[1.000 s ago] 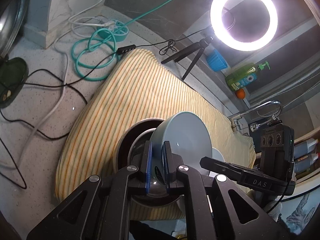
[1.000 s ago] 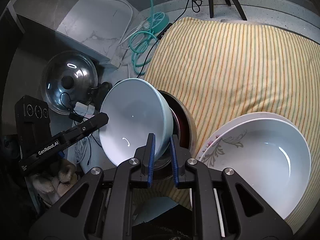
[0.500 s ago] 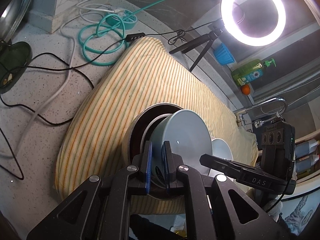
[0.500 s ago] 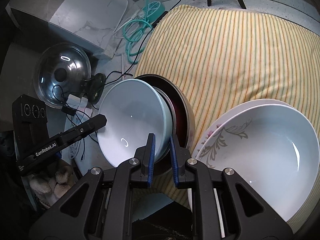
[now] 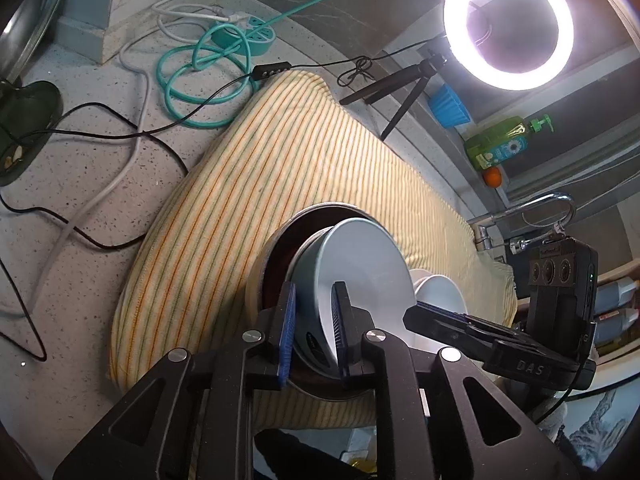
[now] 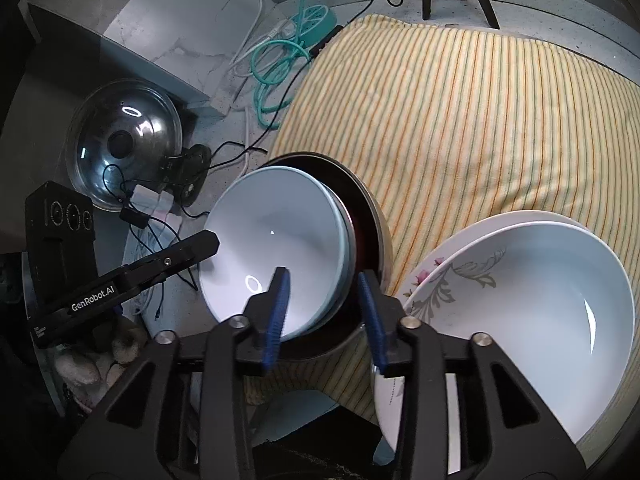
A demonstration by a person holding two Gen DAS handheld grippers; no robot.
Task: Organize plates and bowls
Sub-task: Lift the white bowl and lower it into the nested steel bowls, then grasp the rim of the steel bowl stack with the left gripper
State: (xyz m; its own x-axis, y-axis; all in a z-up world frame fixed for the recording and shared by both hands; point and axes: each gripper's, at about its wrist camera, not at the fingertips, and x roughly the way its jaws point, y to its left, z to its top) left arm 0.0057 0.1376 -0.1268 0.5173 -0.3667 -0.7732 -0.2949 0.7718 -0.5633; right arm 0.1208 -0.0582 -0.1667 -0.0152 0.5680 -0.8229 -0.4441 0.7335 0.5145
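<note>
A pale blue bowl [image 5: 360, 256] [image 6: 272, 236] rests tilted inside a dark maroon bowl with a metal rim [image 5: 276, 256] [image 6: 362, 208] on the striped cloth. My left gripper [image 5: 314, 320] straddles the blue bowl's near wall. Its jaws are opening, with a thin gap showing beside the pads. My right gripper [image 6: 323, 308] is opening wider. The rims of both bowls sit between its fingers, and neither pad touches them. To the right, a white deep bowl [image 6: 540, 300] [image 5: 440, 292] sits on a floral plate [image 6: 432, 280].
The yellow striped cloth [image 6: 480, 120] covers the speckled counter. A glass pot lid [image 6: 124, 140] and black cables lie at the left. A teal cable coil [image 5: 200, 80], a ring light [image 5: 508, 28], a green soap bottle [image 5: 500, 144] and a faucet [image 5: 532, 208] stand beyond.
The blue bowl has settled lower into the dark bowl. Both grippers, shut on its rim before, now have their jaws parted, the right far wider than the left.
</note>
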